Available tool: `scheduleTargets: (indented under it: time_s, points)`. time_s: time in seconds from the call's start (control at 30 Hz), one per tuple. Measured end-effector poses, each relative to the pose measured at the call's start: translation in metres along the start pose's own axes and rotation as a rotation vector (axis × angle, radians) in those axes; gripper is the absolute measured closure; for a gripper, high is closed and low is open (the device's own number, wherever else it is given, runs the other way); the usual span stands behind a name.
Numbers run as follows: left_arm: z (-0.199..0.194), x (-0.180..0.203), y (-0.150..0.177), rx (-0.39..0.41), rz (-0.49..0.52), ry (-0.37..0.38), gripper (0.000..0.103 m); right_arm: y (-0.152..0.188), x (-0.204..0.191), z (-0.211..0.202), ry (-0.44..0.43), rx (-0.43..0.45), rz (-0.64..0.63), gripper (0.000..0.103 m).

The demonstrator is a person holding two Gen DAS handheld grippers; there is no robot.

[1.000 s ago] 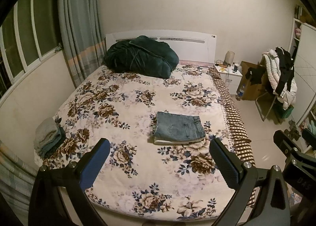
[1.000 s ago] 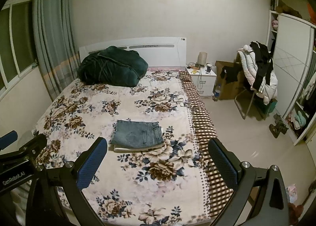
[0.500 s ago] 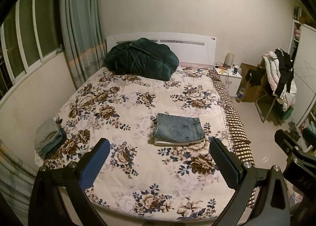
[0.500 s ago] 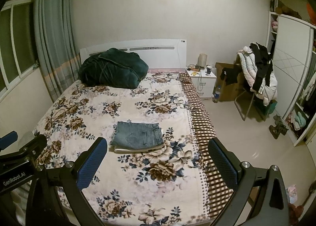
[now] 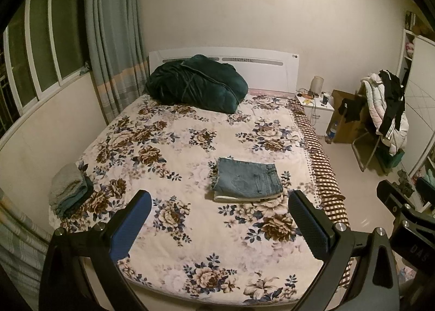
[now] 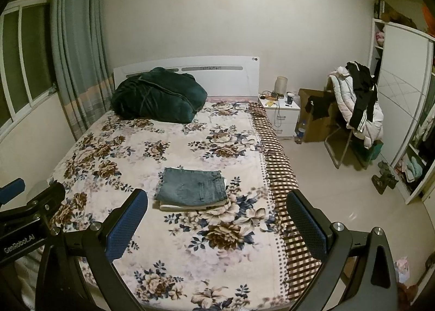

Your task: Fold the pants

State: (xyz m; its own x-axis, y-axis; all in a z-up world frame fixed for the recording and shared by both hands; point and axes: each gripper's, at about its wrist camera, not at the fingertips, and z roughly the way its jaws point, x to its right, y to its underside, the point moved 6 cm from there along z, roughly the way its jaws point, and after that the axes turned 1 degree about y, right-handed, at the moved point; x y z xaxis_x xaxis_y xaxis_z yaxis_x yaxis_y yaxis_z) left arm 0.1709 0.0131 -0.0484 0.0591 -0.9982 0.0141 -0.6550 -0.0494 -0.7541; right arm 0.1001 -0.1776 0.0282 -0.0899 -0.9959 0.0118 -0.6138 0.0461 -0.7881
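Note:
A pair of blue denim pants [image 5: 247,179] lies folded into a neat rectangle on the flowered bedspread [image 5: 176,148], right of the bed's middle; it also shows in the right wrist view [image 6: 191,186]. A pale folded layer lies under it. My left gripper [image 5: 220,218] is open and empty, held back from the foot of the bed, well short of the pants. My right gripper [image 6: 217,217] is open and empty too, at about the same distance. The two grippers are side by side.
A dark green quilt bundle [image 5: 198,84] sits at the headboard. Folded grey and teal clothes [image 5: 69,190] lie at the bed's left edge. A white nightstand [image 6: 281,115], a chair piled with clothes [image 6: 359,104] and a wardrobe [image 6: 402,109] stand to the right.
Both views have tilted up slightly, so the bed and the pants sit a little lower in the frame. The pants have not moved and both grippers stay open.

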Motion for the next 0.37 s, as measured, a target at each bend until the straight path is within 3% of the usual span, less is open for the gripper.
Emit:
scheduleTargets:
  time_s: [0.37]
  points:
    - [-0.0067, 0.002, 0.0002, 0.011, -0.004, 0.001, 0.0, 0.0003, -0.0006, -0.0008, -0.001, 0.002, -0.002, 0.0]
